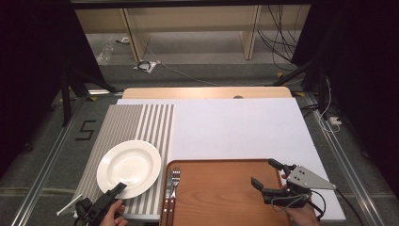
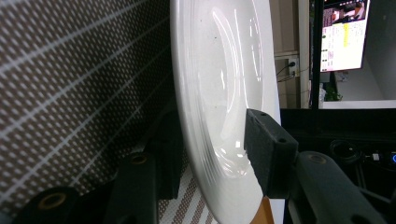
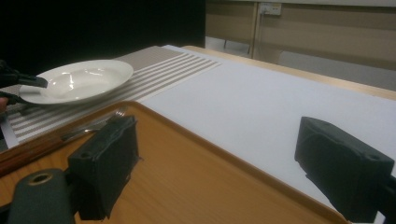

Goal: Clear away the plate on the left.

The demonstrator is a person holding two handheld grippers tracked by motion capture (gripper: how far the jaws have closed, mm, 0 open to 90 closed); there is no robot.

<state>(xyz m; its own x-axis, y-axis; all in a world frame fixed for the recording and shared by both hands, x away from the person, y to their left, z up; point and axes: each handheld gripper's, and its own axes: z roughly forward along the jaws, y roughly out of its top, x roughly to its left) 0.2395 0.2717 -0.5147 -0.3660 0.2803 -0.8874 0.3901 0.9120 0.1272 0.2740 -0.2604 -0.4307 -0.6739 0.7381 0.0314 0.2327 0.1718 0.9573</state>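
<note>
- The white plate (image 1: 129, 168) lies on the striped placemat (image 1: 141, 122) at the near left of the table, just left of the wooden tray (image 1: 221, 193).
- The left gripper (image 1: 114, 191) meets the plate at its near rim, reaching in from the near edge; in the left gripper view one jaw sits above the rim and the other beneath it, so the plate (image 2: 219, 107) is clasped or very nearly so. I judge it gripped, though actual contact of the pads is hard to confirm.
- From that grip the plate extends away toward the far side, so any lift would cantilever it off the near rim.
- A fork (image 1: 175, 181) and a knife (image 1: 168, 188) lie along the tray's left edge, long axes running near to far, just right of the plate.
- The right gripper (image 1: 269, 176) hangs over the tray's right part, jaws spread and holding nothing, well apart from the plate; the left hand (image 1: 115, 214) is plainly the nearer.
</note>
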